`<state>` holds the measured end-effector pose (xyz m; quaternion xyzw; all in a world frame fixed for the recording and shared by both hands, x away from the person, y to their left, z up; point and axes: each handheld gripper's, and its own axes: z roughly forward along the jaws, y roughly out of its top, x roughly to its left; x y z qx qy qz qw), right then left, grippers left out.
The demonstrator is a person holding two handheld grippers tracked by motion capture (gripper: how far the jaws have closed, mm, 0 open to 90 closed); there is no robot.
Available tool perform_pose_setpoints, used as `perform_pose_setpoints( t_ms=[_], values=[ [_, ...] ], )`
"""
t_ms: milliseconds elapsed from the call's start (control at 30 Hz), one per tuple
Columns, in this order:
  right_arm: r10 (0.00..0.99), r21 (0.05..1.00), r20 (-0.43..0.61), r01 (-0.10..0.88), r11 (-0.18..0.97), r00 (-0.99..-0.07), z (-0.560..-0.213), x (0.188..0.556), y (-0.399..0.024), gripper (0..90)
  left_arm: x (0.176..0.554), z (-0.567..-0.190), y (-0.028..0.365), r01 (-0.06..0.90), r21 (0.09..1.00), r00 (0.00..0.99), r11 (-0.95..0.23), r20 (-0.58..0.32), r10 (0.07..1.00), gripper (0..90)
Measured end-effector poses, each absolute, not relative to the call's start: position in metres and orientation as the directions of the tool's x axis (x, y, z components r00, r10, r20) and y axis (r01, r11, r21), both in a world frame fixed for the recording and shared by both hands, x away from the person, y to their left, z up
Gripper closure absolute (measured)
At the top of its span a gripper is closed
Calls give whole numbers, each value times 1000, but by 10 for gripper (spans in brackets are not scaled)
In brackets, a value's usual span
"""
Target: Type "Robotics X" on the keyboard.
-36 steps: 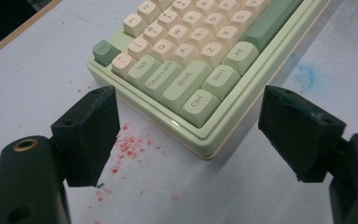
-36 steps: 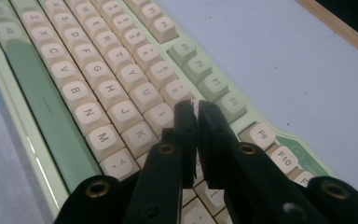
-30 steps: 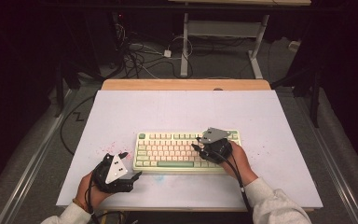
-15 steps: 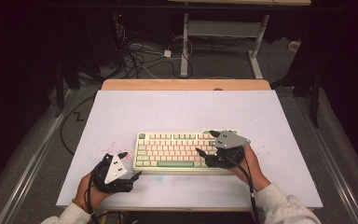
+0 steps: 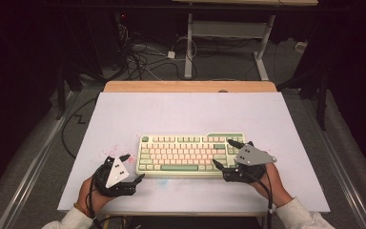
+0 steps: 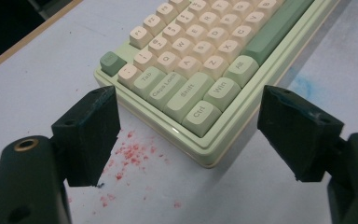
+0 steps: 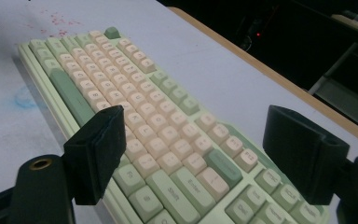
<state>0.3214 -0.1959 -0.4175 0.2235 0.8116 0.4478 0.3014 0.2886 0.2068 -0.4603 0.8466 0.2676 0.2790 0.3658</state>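
Observation:
A pale green keyboard (image 5: 190,152) with cream and green keys lies flat on the white table top (image 5: 186,114). My left gripper (image 5: 133,167) rests on the table just off the keyboard's near left corner, open, and that corner (image 6: 205,140) lies ahead between its jaws, untouched. My right gripper (image 5: 222,152) hovers at the keyboard's right end, its jaws spread wide above the keys (image 7: 177,140). These jaws have just been opening, and they grip nothing.
Red speckles (image 6: 130,154) and a faint blue smudge (image 6: 303,86) mark the table by the keyboard's left end. A wooden strip (image 5: 190,87) edges the far side. Cables (image 5: 143,55) and a metal stand (image 5: 228,36) are on the floor beyond.
The right gripper has slid rightward from over the keyboard's right half to its right end, and its jaws have spread apart. The left gripper has stayed put.

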Motion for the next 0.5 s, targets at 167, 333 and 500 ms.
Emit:
perform_pose_setpoints(
  t_ms=[167, 333, 500],
  values=[
    [653, 871, -278, 103, 481, -705, -418, 312, -213, 220, 288, -459, 208, 247, 776, 693, -580, 277, 666, 252],
    [673, 868, -300, 99, 486, -676, -420, 304, -228, 220, 289, -458, 207, 252, 777, 695, -576, 269, 667, 270],
    [688, 868, -304, 106, 485, -659, -423, 298, -240, 220, 289, -457, 207, 256, 782, 693, -568, 261, 672, 335]
  ],
)
